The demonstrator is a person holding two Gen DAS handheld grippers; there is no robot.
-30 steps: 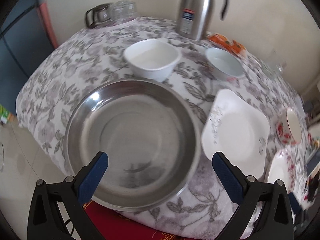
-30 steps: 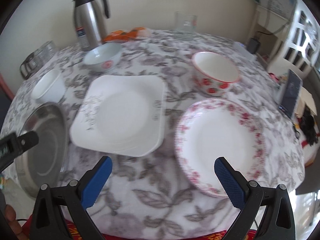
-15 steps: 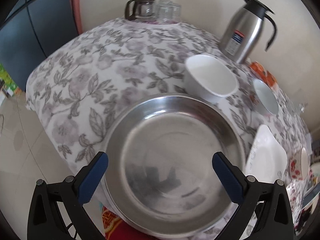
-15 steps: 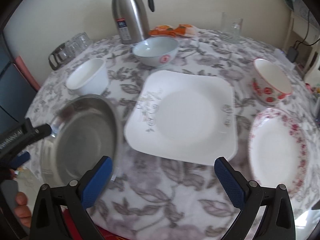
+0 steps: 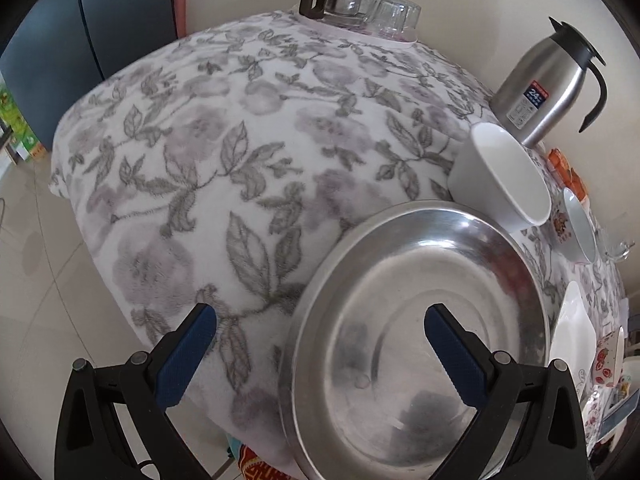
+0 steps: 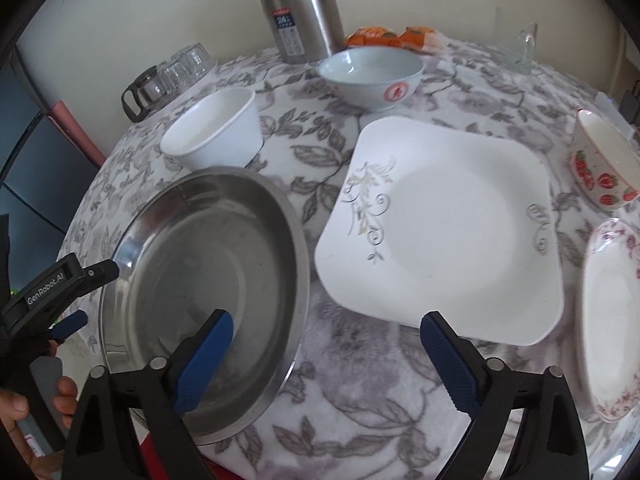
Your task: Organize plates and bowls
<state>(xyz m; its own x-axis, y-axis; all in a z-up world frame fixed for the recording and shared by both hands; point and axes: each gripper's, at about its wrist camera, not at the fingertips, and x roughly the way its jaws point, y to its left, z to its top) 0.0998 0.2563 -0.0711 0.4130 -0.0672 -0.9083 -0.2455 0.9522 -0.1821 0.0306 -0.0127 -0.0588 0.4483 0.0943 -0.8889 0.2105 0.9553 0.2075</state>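
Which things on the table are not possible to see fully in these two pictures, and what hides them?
- Steel basin: near rim, behind both grippers' fingers in both views.
- Rose plate: cut by the right edge, right wrist view.
- Strawberry bowl: partly cut there too.
- Thermos: top cut by the upper edge.
- Square plate: only a sliver behind the basin, left wrist view.

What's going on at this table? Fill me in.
A person is sorting dishes with a two-finger tool in each hand. Both tools are open and empty, straddling opposite rims of the steel basin: the left tool its left rim, the right tool its right rim, jaws having just been closing slightly. The square white plate, white bowl and strawberry bowl sit untouched on the floral tablecloth.
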